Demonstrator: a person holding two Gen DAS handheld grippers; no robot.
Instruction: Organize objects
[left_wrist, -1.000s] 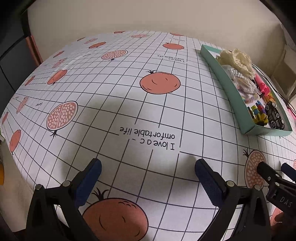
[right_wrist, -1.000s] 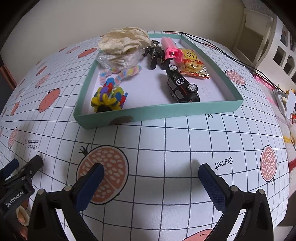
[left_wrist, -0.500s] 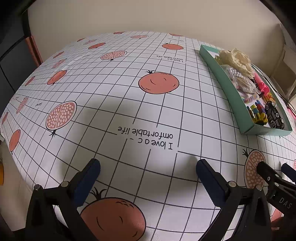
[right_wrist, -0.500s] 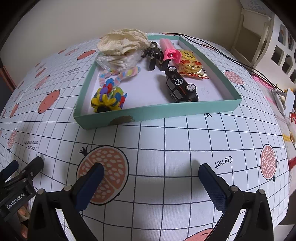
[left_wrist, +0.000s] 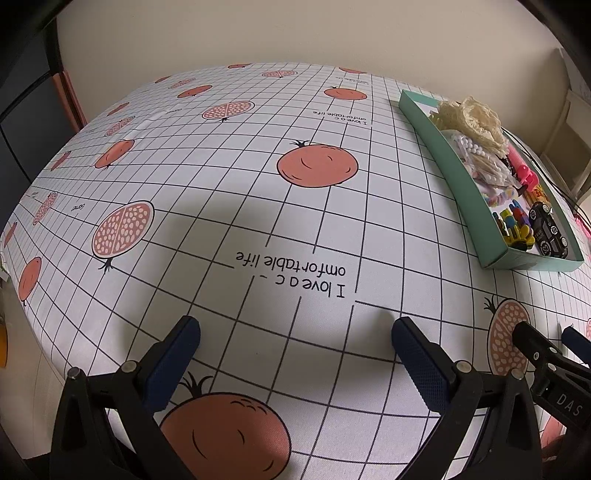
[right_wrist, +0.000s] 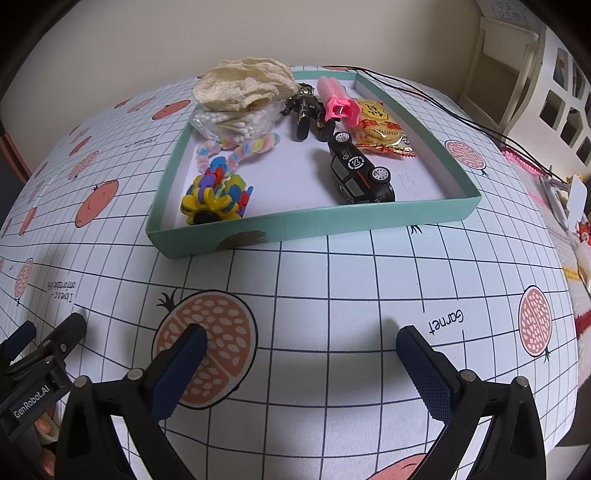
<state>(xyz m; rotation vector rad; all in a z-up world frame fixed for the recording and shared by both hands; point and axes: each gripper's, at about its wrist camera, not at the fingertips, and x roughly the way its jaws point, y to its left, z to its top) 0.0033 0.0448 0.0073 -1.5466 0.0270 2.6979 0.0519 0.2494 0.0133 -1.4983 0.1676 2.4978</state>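
Observation:
A shallow teal tray (right_wrist: 314, 225) (left_wrist: 458, 188) sits on the pomegranate-print tablecloth. Inside lie a black toy car (right_wrist: 360, 171), a colourful flower toy (right_wrist: 212, 199), a pastel band (right_wrist: 240, 149), a bag of cotton swabs (right_wrist: 232, 120), a cream lace piece (right_wrist: 247, 86), a dark figure keychain (right_wrist: 306, 109), a pink cylinder (right_wrist: 338, 101) and a yellow snack packet (right_wrist: 382, 127). My right gripper (right_wrist: 301, 363) hovers open and empty in front of the tray. My left gripper (left_wrist: 295, 356) is open and empty over bare cloth, left of the tray.
Black cables (right_wrist: 461, 114) trail across the table behind the tray. White furniture (right_wrist: 517, 74) and small clutter (right_wrist: 576, 206) stand to the right. The table's near edge runs just below both grippers.
Both grippers have drawn slightly back and up from the table; the tray looks a little farther away. Nothing was grasped or released.

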